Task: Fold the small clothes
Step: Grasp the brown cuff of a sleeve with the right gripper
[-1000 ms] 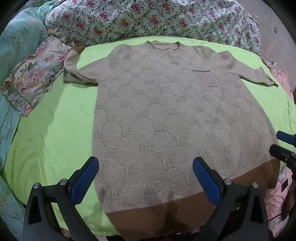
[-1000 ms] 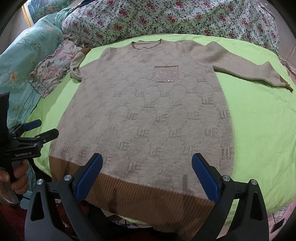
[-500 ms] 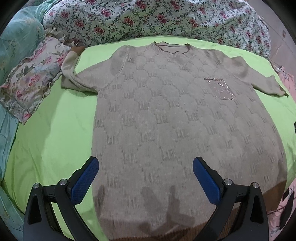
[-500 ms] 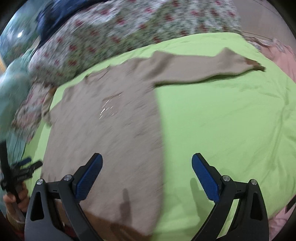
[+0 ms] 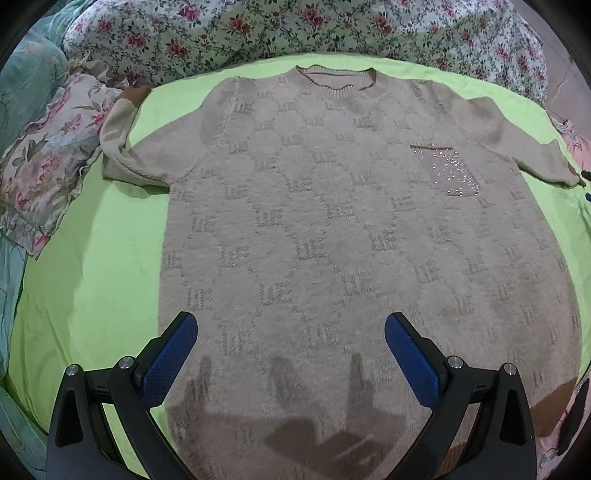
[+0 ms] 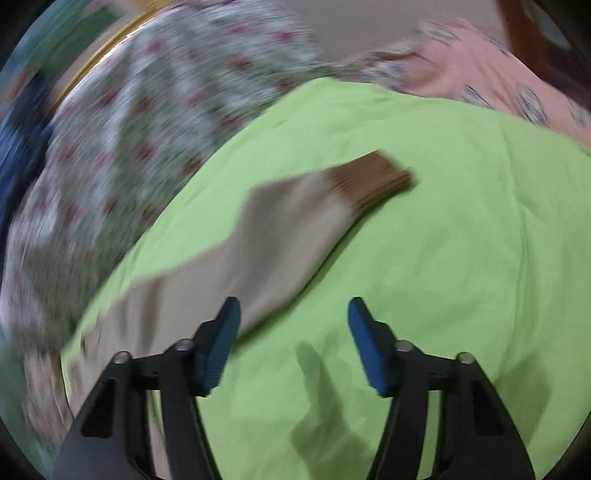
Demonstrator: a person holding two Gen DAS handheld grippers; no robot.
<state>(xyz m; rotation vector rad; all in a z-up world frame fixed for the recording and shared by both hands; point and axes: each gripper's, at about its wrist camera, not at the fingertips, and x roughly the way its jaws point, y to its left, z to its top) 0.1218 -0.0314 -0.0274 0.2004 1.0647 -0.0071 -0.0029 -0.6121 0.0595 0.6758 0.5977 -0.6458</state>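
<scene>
Left wrist view: the left gripper (image 5: pixel 288 347) hangs with its fingers spread wide and empty over the lower part of the sweater (image 5: pixel 351 236), which lies flat, front up, on the green sheet (image 5: pixel 92 266), neck toward the flowered blanket (image 5: pixel 295 29) at the far edge. Right wrist view, blurred: the right gripper (image 6: pixel 293 334) is also parted with nothing between its fingers, above the sheet just beside the sleeve (image 6: pixel 288 221), whose brown cuff (image 6: pixel 373 181) points toward the pink cloth (image 6: pixel 487 74)
</scene>
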